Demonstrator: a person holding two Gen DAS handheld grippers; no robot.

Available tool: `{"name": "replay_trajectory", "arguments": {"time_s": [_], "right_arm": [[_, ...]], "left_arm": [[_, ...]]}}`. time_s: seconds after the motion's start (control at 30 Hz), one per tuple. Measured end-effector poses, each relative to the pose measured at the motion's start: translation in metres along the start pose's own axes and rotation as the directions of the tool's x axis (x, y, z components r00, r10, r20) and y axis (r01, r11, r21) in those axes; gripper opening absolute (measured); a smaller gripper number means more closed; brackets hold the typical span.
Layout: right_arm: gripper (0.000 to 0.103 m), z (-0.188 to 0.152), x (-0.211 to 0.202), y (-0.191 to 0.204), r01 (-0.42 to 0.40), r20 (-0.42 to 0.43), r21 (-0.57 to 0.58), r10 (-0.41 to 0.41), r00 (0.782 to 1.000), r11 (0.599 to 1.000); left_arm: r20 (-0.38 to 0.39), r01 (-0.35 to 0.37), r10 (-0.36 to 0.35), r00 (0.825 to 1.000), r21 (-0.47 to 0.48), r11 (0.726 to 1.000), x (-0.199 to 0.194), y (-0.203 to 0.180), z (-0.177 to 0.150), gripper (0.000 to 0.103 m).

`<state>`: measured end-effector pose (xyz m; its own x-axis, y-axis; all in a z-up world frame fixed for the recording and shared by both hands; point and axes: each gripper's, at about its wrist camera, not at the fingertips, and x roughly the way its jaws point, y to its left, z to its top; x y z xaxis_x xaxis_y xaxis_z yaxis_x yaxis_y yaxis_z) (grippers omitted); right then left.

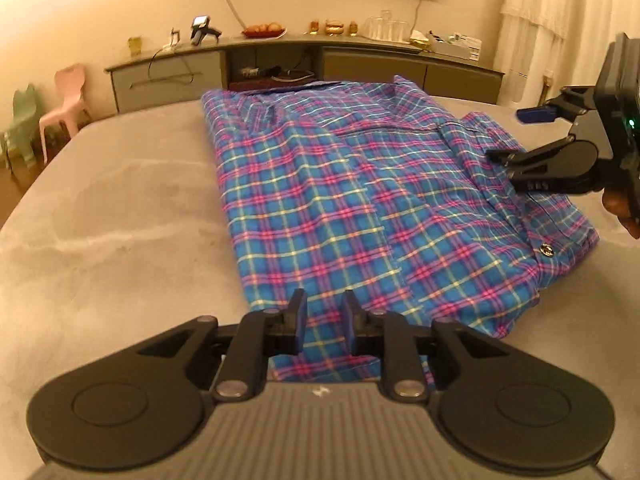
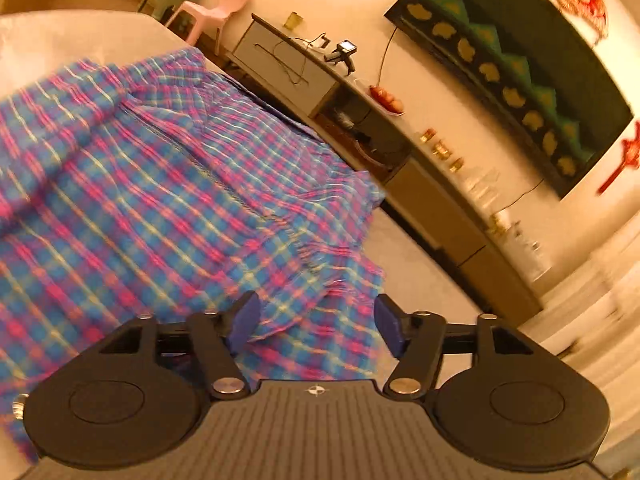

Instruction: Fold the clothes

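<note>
Plaid shirt (image 1: 320, 200) in blue, pink and yellow lies partly folded at the middle of the frame on a grey bed (image 1: 120, 220). At the bottom centre, the left gripper (image 1: 323, 322) has its fingers slightly apart over the shirt's near hem. At the right edge, the right gripper (image 1: 516, 136) is spread wide above the shirt's side fold. Behind stands a grey sideboard (image 1: 280, 64).

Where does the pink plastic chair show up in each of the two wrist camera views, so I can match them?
Left wrist view: the pink chair stands at the far left edge, beside a green chair, left of the grey sideboard.
Right wrist view: the pink chair is at the top, left of centre, beyond the plaid shirt.
Shared landmark: the red fruit plate on the sideboard.
</note>
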<state>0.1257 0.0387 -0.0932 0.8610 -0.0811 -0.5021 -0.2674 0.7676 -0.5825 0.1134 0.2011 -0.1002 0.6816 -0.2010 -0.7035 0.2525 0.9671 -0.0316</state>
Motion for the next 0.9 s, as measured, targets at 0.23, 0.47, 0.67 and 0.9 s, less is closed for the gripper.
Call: {"name": "replay_trajectory", "arguments": {"time_s": [0.23,0.47,0.67,0.9], "right_arm": [[0.066,0.024,-0.007,-0.023,-0.389,0.118,0.328,0.371,0.921,0.861],[0.055,0.031,0.02,0.006,-0.709,0.165,0.444,0.728,0.666,0.548],[0.035,0.046,-0.019,0.038,-0.842,0.248,0.217,0.807,0.536,0.493],[0.053,0.035,0.004,0.016,-0.871,0.301,0.412,0.861,0.409,0.269]], "left_arm": [[0.001,-0.005,0.005,1.0,0.007,1.0,0.001,-0.005,-0.003,0.019],[-0.001,-0.019,0.019,1.0,0.025,1.0,0.006,-0.019,-0.001,0.019],[-0.002,-0.011,0.011,1.0,0.01,1.0,0.006,-0.02,-0.001,0.02],[0.001,-0.005,0.005,1.0,0.01,1.0,0.005,-0.022,-0.002,0.021]]}}
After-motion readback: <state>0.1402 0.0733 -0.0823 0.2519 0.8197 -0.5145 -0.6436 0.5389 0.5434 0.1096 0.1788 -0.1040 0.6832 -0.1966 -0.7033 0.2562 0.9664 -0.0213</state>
